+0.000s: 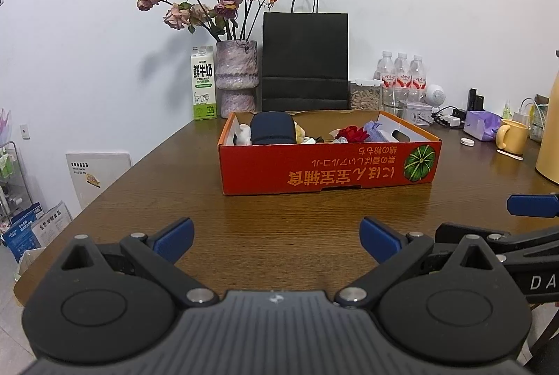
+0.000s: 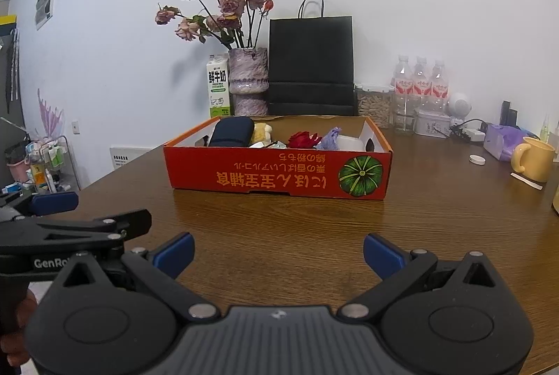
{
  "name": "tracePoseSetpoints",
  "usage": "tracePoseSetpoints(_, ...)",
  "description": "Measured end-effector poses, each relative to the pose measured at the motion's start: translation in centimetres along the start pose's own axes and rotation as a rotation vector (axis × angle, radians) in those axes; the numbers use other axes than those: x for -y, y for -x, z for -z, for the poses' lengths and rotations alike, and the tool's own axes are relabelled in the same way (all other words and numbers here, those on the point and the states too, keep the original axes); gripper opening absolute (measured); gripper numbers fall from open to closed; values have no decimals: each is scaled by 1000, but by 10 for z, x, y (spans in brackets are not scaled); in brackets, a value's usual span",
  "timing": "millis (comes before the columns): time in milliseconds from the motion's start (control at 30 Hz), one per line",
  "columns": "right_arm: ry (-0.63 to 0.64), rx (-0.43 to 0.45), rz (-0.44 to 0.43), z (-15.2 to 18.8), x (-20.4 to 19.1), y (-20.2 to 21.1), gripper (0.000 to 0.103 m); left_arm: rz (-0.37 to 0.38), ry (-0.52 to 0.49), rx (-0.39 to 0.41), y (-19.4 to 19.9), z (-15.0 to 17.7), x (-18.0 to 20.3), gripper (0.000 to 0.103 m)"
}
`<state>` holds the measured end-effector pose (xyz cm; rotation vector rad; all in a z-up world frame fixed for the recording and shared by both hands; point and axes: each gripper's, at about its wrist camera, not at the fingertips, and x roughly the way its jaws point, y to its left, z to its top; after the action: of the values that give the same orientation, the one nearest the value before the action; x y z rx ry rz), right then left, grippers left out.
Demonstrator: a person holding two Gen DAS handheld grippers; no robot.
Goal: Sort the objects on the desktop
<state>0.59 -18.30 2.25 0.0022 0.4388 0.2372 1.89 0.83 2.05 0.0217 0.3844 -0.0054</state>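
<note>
Hand-held grippers left (image 1: 276,240), right (image 2: 278,256): agape, empty | orange box (image 1: 328,168): navy case (image 1: 272,128), red flower (image 1: 353,134)

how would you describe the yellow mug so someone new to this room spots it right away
Start at the orange cardboard box in the middle of the wooden table and look right, towards the table's far end. The yellow mug stands there, next to a purple tissue pack. It is the only yellow cup with a handle.

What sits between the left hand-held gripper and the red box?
Nothing: only bare wooden table separates the open left hand-held gripper from the red box, seen in the left wrist view.
</note>
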Motion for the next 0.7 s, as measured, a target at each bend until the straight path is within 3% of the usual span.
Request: tracePoseSetpoints(700,2,1,0,-1,1,0,103,-4,-2,-4,1,-2,0,103)
